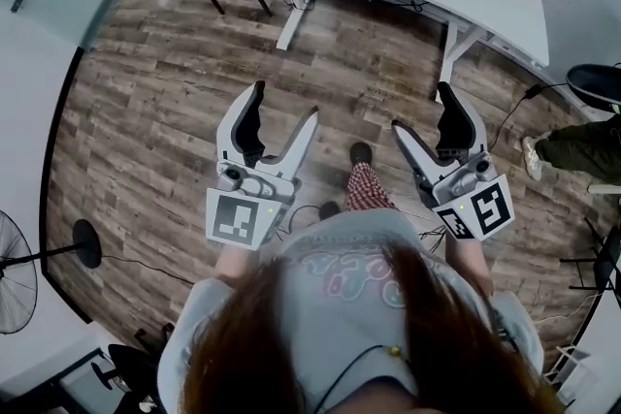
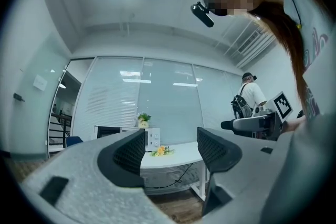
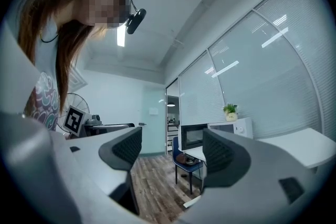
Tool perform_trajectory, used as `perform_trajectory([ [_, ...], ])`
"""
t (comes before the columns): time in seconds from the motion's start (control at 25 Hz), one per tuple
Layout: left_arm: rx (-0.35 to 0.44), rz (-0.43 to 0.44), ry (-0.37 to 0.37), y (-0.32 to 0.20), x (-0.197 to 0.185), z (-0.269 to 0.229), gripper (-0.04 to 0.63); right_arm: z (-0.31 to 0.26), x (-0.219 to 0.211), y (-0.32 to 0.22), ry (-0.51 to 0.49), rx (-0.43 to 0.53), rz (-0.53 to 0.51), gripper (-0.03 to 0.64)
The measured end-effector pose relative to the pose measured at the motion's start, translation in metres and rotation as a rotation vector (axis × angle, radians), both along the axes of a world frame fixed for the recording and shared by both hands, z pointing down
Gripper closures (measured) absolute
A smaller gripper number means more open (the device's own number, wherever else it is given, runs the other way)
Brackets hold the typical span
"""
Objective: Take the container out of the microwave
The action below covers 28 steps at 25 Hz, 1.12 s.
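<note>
- Left claw [image 1: 284, 102]: wide, empty; microwave [image 2: 152, 139] lies straight ahead on the surface [image 2: 184, 155], well apart.
- Right claw [image 1: 419, 107]: wide, empty; microwave ahead, seemingly farther.
- Container: not visible, presumably inside the microwave; left claw judged nearer.

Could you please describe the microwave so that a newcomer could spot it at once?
Find the long white desk along the frosted glass wall. At its end near the blue chair stands the microwave, a white box with a dark door window. It alone carries a small potted plant on top.
</note>
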<state>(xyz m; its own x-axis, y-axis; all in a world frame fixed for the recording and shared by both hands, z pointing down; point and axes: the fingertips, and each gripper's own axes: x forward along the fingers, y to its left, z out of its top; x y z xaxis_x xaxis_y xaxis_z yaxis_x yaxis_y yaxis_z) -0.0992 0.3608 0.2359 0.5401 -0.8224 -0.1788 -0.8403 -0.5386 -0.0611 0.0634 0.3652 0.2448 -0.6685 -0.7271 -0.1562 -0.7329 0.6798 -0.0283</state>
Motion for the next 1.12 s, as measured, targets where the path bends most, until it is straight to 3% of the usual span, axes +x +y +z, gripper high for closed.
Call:
perform_trajectory([
  [0.44,0.041,-0.001,0.013,-0.076,0.022,-0.012,0.314,-0.002,0.021,-0.08,0.014,0.013,-0.012,0.27],
  [0.92,-0.006,-0.041,-0.004,-0.151,0.039,-0.011,0.314,-0.007,0.037,-0.159,0.01,0.005,-0.047,0.268],
  [1.12,0.016,-0.059,0.005,-0.179,0.046,-0.017,0.314,-0.005,0.044,-0.189,0.003,0.003,-0.066,0.269],
])
